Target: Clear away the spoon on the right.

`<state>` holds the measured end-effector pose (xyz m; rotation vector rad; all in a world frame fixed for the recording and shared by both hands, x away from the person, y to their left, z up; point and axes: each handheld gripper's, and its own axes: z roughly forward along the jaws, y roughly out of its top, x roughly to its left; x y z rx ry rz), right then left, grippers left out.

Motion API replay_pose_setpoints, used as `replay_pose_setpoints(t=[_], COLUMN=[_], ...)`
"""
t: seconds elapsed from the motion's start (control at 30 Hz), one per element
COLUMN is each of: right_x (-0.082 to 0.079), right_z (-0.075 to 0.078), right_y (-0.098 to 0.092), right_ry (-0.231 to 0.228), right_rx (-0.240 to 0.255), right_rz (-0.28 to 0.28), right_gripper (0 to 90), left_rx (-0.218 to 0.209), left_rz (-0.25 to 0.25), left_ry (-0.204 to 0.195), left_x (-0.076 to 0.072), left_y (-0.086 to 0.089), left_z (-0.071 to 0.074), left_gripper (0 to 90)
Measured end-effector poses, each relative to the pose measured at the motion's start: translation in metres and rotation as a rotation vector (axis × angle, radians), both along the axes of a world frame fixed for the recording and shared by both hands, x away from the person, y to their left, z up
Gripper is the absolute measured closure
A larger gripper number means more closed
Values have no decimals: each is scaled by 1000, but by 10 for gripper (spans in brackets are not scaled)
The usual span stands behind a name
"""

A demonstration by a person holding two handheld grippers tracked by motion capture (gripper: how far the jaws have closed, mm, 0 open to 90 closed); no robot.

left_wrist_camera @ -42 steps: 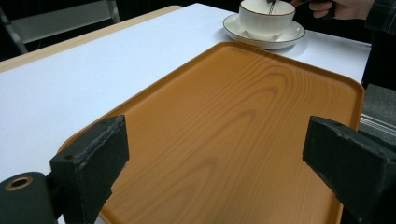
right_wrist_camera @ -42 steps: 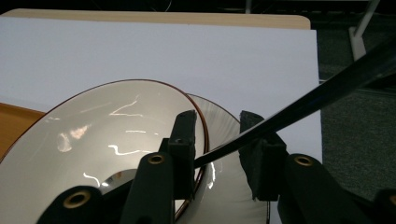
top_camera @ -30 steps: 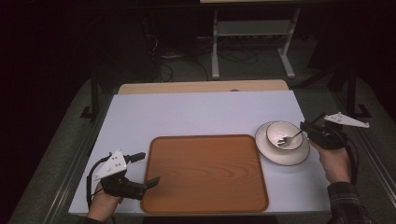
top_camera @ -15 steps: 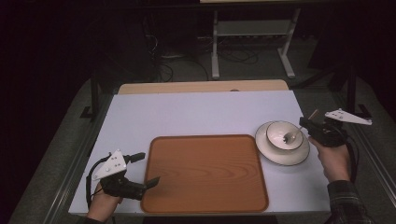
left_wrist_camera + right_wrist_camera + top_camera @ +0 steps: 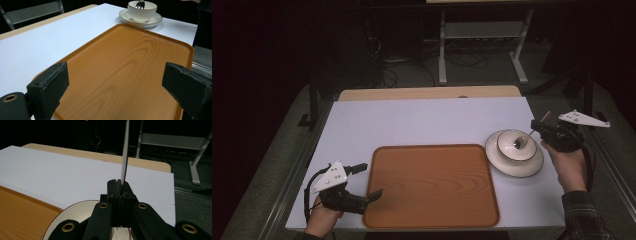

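**Gripper clamped on spoon handle at the bowl; tray unloaded**

Right gripper (image 5: 538,126): jaws pressed together on the thin handle of a spoon (image 5: 124,152), the handle rising straight from between the pads in the right gripper view. Jaws had just been closing, with the handle between them. In the high view the spoon's head (image 5: 519,143) lay inside the bowl (image 5: 515,145), the handle slanting out toward 2 o'clock.

Bowl: white, dark-rimmed, seated on a matching saucer (image 5: 514,167), both on the bench (image 5: 422,122) at the tray's 3 o'clock, just beside its right edge and not on it.

Tray (image 5: 432,185): wood-grain, rounded corners, centre-front of the bench, nothing on it.

Left gripper (image 5: 368,196): jaws spread wide, nothing between the pads (image 5: 50,87), hovering over the tray's near-left corner at about 8 o'clock from the tray's centre. Whether it touched the rim could not be told.

Progress, judged: the spoon was secured, so the grasp step appeared complete. Left to do, by appearance: lifting the spoon clear of the bowl and setting it wherever it belonged, possibly the tray. Bowl and saucer looked unmoved and undisturbed. Early stage overall.
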<state>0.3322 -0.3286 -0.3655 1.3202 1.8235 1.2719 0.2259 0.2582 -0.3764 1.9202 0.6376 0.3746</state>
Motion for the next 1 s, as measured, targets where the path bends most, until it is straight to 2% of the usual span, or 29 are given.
replay_pose_setpoints(t=[0.47, 0.6, 1.0], right_x=[18, 21, 15], right_z=[23, 28, 39], right_y=[10, 11, 21], right_ry=[-11, -15, -22], right_rx=[-32, -20, -35], right_rz=[54, 62, 109], right_gripper=[887, 887, 887], left_rx=[-3, -1, -4], left_rz=[-2, -1, 0], left_ry=[-1, 0, 0], left_x=[0, 0, 0], left_y=[0, 0, 1], left_z=[0, 0, 0], left_gripper=[66, 65, 65])
